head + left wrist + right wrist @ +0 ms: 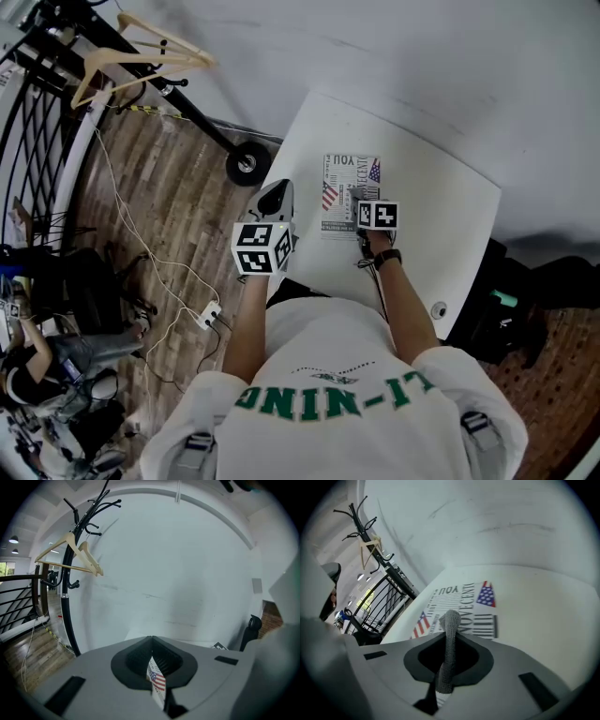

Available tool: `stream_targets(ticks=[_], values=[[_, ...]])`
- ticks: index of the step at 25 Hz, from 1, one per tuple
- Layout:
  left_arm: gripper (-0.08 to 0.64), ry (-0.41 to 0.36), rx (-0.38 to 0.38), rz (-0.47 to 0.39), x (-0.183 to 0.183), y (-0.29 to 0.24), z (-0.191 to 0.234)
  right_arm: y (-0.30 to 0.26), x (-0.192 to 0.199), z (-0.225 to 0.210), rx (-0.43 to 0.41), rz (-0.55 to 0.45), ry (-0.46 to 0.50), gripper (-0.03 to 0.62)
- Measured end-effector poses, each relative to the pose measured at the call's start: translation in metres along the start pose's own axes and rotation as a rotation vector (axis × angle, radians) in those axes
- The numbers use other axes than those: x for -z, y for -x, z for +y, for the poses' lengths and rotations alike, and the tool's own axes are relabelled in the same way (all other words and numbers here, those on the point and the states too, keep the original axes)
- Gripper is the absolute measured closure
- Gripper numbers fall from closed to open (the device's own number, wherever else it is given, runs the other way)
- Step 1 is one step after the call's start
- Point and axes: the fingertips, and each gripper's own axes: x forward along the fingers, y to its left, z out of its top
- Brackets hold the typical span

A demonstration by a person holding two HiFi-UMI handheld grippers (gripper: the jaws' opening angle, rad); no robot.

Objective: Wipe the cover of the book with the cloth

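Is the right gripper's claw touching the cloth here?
Touching. The right gripper view shows the right gripper with its claw closed on the grey cloth, which sticks out past the tips.

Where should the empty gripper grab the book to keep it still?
Probably the left edge, from the left side. The book lies flat on the table, that edge faces the left gripper, and the right gripper holds the cloth.

White smooth-topped table (pixel 441 202) w/ rounded corners. Flat on it, approx mid-top: thin white-covered book (pixel 339 187), cover up, w/ black print & US-flag pics. Small round grey item (pixel 439 309) sits nr table's edge, well apart from book.
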Motion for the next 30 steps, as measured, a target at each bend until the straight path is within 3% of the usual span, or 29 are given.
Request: stream_targets(ticks=[5,13,17,22,26,30], values=[[0.552,-0.008,0.041,0.005,0.002,-0.008,-0.020,0.026,0.001,-0.055,0.056,-0.031,-0.099,0.554],[0.552,-0.019,0.058,-0.001,0.000,-0.008,-0.030,0.029,0.001,-0.062,0.089,-0.045,-0.131,0.554],[0.552,0.000,0.033,0.003,0.006,-0.004,-0.019,0.013,0.003,-0.010,-0.057,-0.043,-0.144,0.554],[0.552,0.000,0.025,0.005,0.008,0.000,-0.016,-0.014,0.012,0.089,-0.220,0.010,-0.024,0.554],[0.552,0.008,0.014,0.008,0.012,0.005,-0.014,-0.028,0.020,0.109,-0.220,0.050,0.027,0.554],[0.552,0.012,0.010,0.009,0.013,0.006,-0.009,-0.032,0.022,0.095,-0.203,0.048,-0.019,0.554]])
